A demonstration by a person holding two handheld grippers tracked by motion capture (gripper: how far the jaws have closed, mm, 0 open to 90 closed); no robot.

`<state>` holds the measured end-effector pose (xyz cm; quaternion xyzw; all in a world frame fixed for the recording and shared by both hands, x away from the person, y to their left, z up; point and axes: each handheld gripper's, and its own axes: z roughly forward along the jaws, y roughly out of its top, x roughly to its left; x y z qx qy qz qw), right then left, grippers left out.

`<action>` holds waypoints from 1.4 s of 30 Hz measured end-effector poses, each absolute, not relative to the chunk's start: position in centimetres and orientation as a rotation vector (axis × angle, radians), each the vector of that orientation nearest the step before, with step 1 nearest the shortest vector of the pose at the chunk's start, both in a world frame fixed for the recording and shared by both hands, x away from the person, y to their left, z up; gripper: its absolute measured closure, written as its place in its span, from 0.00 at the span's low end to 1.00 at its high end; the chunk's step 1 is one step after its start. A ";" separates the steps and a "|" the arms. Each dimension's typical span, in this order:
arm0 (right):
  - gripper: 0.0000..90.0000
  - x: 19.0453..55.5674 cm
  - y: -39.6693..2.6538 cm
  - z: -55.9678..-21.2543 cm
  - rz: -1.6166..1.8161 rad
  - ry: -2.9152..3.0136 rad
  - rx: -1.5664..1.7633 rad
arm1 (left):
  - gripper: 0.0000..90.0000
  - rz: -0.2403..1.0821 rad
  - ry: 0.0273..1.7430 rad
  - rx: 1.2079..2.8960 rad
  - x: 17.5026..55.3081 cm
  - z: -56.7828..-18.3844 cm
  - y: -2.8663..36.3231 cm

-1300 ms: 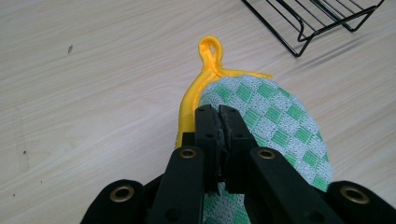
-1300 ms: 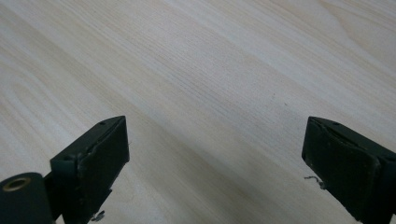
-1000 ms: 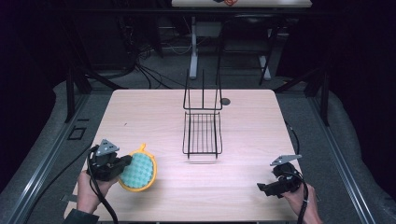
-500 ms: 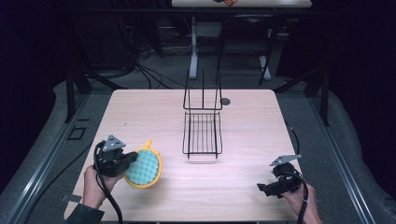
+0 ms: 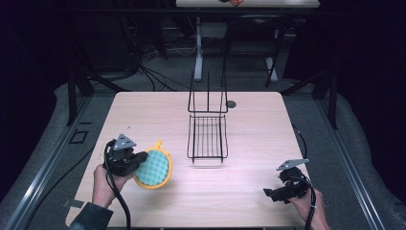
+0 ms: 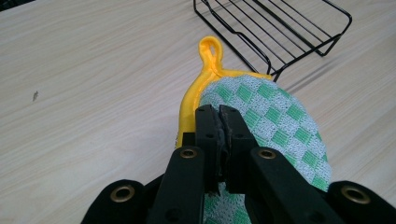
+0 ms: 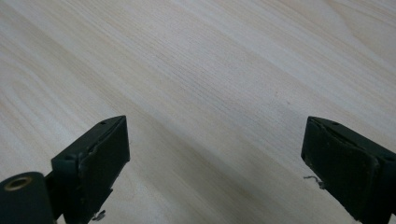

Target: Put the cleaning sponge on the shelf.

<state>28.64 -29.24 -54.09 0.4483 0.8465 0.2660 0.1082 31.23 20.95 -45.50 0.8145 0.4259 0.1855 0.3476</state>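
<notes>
A round pot holder [image 5: 154,167], green-and-white checked with a yellow rim and hanging loop, is held at the table's front left. My left gripper [image 5: 139,159] is shut on its near edge. In the left gripper view the two jaws meet on the pot holder [image 6: 275,121], with the left gripper [image 6: 218,122] pinching the cloth and the yellow loop pointing away. My right gripper [image 5: 269,193] rests at the front right, open. In the right gripper view the right gripper [image 7: 215,154] has its jaws wide apart over bare wood.
A black wire rack [image 5: 208,136] stands in the middle of the wooden table [image 5: 249,124], its upright back on the far side. A small dark disc [image 5: 231,103] lies beside it near the far edge. In the left gripper view the rack [image 6: 280,23] is just beyond the pot holder.
My left gripper has carried the pot holder a little to the right, toward the rack. The right gripper has stayed where it was.
</notes>
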 end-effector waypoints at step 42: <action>0.08 28.6 -29.2 -54.1 0.783 2.494 1.318 | 0.97 0.445 0.972 2.114 35.1 -44.6 15.0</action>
